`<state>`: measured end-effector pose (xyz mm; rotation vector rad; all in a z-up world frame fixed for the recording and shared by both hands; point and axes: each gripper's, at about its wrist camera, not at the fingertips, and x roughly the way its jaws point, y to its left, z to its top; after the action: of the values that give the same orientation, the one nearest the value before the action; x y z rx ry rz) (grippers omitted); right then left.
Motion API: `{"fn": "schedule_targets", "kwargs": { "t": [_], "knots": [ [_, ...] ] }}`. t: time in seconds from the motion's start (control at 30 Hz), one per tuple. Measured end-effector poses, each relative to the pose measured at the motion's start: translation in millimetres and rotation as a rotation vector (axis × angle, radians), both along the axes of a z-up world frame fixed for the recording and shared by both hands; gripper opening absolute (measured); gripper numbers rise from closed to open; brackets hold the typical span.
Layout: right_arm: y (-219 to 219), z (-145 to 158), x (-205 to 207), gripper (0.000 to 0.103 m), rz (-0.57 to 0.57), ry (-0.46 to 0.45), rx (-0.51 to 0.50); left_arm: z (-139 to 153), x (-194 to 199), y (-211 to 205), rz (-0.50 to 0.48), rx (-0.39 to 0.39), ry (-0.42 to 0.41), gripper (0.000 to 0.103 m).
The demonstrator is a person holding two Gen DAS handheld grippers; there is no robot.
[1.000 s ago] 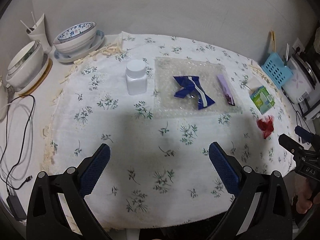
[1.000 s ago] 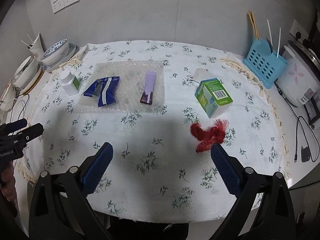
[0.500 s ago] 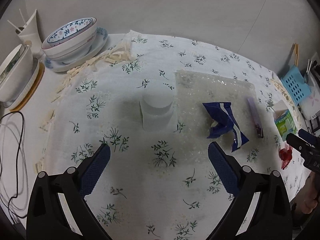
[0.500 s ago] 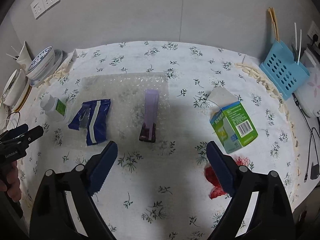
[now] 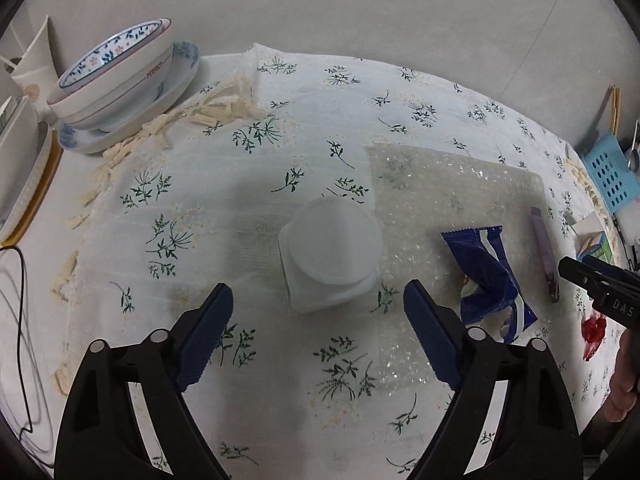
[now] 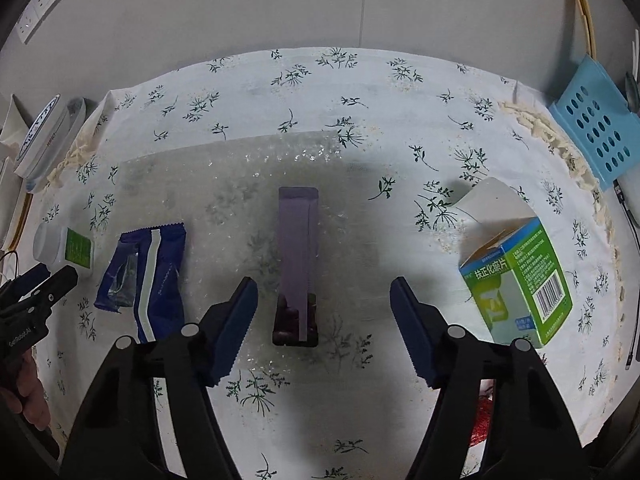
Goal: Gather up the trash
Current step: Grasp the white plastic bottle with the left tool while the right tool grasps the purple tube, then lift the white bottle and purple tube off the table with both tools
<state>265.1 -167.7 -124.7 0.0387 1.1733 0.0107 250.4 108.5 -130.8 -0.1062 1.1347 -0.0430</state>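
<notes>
A white capped bottle [image 5: 330, 252] stands upright on the flowered tablecloth. My left gripper [image 5: 317, 292] hangs just above and in front of it. Its jaws are closing and the pads touch nothing. A flat purple wrapper [image 6: 298, 256] lies on a sheet of bubble wrap [image 6: 224, 172]. My right gripper [image 6: 323, 286] straddles the wrapper's dark near end. Its jaws are closing too, with clear gaps on both sides. A crumpled blue wrapper [image 5: 490, 276] lies between the bottle and the purple wrapper. A green box [image 6: 516, 280] stands to the right, with red netting [image 6: 482, 420] beside it.
Stacked bowls on a plate [image 5: 116, 76] sit at the back left, and a black cable [image 5: 24, 320] runs along the left edge. A blue basket [image 6: 596, 132] with utensils stands at the back right. A hand [image 6: 24, 388] holds the left gripper.
Both grippers came forward and down toward the table. The left now hangs over the bottle and the right over the purple wrapper. Both pairs of jaws have narrowed.
</notes>
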Motion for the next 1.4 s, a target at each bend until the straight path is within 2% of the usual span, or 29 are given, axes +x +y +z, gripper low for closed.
{"fn": "schedule_targets", "kwargs": {
  "t": [0.13,0.3,0.4,0.5,0.57,0.63,0.87,1.4],
  "knots": [
    [1.7,-9.5,9.9,0.056,-0.001,0.028,0.008,-3.2,6.7,-1.4,-0.009,0.008,0.003,0.074],
    [7.0,-15.5,18.4,0.05,0.0,0.043,0.005,-7.0,12.9,-4.3,-0.027,0.019,0.016,0.057],
    [9.4,-20.0,22.4,0.042,-0.003,0.064,0.001,-8.9,14.2,-5.7,-0.041,0.022,0.028,0.046],
    [13.0,-20.8,23.1,0.037,0.005,0.063,-0.012,-8.5,14.0,-7.7,-0.054,0.026,0.027,0.046],
    [16.3,-21.7,24.6,0.025,0.014,0.063,-0.008,-8.5,13.9,-7.1,-0.053,0.023,0.026,0.045],
    [18.2,-21.6,25.6,0.02,0.016,0.064,-0.007,-7.8,13.7,-6.9,-0.051,0.019,0.025,0.045],
    [18.4,-20.1,24.7,0.018,0.016,0.057,0.004,-3.0,10.3,-3.8,-0.044,0.012,0.024,0.044],
    [13.8,7.5,2.7,0.018,0.029,-0.001,0.022,19.6,-3.4,-7.2,-0.056,0.004,-0.023,0.041]
  ]
}}
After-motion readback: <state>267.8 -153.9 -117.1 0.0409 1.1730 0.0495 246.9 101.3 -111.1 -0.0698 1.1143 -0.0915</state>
